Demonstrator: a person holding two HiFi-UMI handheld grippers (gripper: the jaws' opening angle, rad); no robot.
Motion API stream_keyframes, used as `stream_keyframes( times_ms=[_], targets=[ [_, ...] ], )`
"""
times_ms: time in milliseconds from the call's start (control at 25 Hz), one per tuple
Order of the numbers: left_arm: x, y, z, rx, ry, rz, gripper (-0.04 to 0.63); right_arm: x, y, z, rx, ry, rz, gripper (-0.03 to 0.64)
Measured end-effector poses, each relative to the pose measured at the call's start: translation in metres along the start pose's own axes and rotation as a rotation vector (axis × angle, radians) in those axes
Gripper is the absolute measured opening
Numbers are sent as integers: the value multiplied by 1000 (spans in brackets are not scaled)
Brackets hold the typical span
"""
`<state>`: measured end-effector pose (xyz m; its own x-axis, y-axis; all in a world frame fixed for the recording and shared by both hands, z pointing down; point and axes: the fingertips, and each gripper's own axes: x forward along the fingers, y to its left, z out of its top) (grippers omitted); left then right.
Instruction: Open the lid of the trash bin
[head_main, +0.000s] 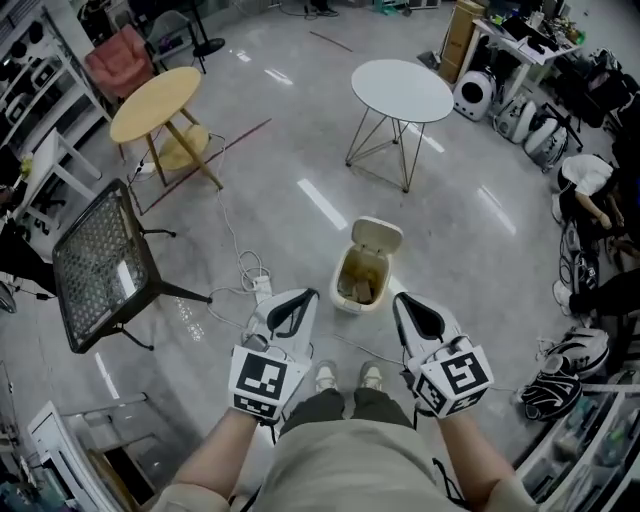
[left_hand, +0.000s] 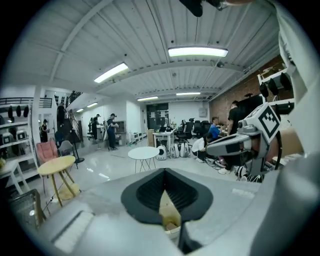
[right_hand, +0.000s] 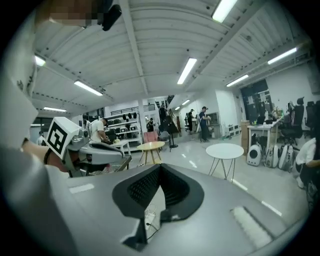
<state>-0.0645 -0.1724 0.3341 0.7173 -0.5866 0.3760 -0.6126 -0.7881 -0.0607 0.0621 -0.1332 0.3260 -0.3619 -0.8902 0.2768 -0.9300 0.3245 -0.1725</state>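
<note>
The trash bin stands on the floor just ahead of your shoes. Its lid is already tipped up at the bin's far rim, with the inside showing. It looks like thin, light plastic on a rear hinge, likely to swing freely and slip under the pads, so take it gently by the free edge. Your left gripper and right gripper hover at the bin's near side, flanking it and pointing forward, jaws closed tip to tip on nothing.

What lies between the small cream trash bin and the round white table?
Nothing; the head view shows only bare grey floor between the open cream plastic trash bin and the round white table.
</note>
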Motion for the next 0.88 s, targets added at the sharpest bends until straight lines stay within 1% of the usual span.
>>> stream_keyframes(
  times_ms=[160,200,320,440,560,640,880],
  targets=[
    [-31,-5,45,60,-83,6,2,-30,19,54,-56,-109,6,3],
    [-38,-7,57,65,-107,10,2,-38,23,66,-66,-131,9,3],
    [-56,-13,91,33,-179,28,2,-57,33,96,-95,-185,20,3],
    [-68,-18,114,60,-222,36,2,-72,41,119,-133,-226,31,3],
    [-76,-22,123,90,-238,42,2,-78,50,131,-264,-230,11,3],
    [-78,-26,125,93,-239,42,2,-80,55,133,-321,-222,6,3],
    [-80,-26,127,77,-233,57,2,-82,59,144,-320,-239,29,3]
  ],
)
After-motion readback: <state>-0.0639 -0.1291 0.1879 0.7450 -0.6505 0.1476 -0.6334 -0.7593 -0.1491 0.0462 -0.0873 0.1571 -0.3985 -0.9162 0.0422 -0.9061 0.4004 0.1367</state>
